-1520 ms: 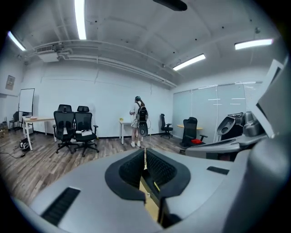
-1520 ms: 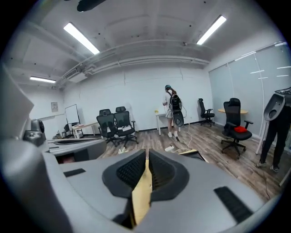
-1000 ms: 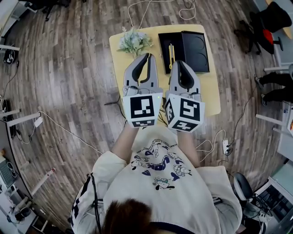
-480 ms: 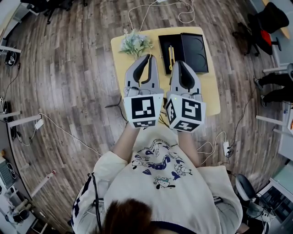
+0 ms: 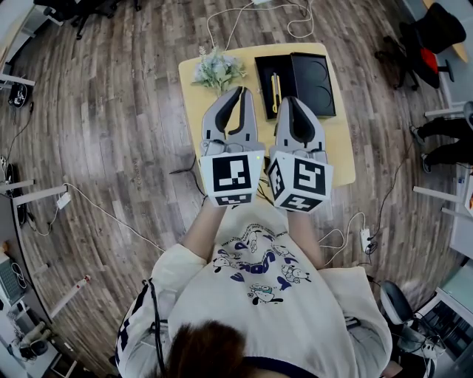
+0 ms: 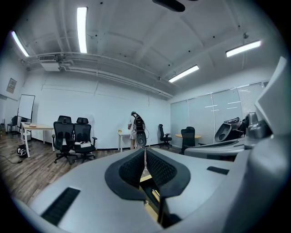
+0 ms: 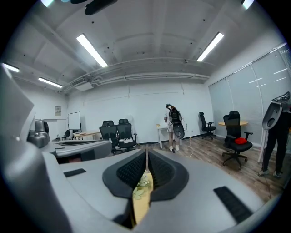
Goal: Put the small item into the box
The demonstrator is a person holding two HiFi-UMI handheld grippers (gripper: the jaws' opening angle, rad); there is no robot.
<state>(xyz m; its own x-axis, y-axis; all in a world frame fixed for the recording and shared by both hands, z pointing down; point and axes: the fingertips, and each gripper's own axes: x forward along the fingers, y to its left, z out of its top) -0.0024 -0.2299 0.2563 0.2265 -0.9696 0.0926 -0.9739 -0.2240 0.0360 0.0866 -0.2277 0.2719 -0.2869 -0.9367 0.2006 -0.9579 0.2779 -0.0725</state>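
The small yellow item (image 5: 275, 81) is lying on the left half of the open black box (image 5: 316, 74). Both forearms are reaching straight ahead, holding the left gripper (image 5: 238, 91) and right gripper (image 5: 289, 100) side by side over the table (image 5: 338, 148). Both are sitting with jaws pressed together, pinching nothing.

A pale green leafy sprig (image 5: 216, 70) lies at the far left corner of the yellow surface (image 5: 341, 151). Beyond the surface's far edge a white cable (image 5: 229, 9) loops over the wood floor (image 5: 111, 111). Far right of the surface stands a black office chair (image 5: 443, 26).
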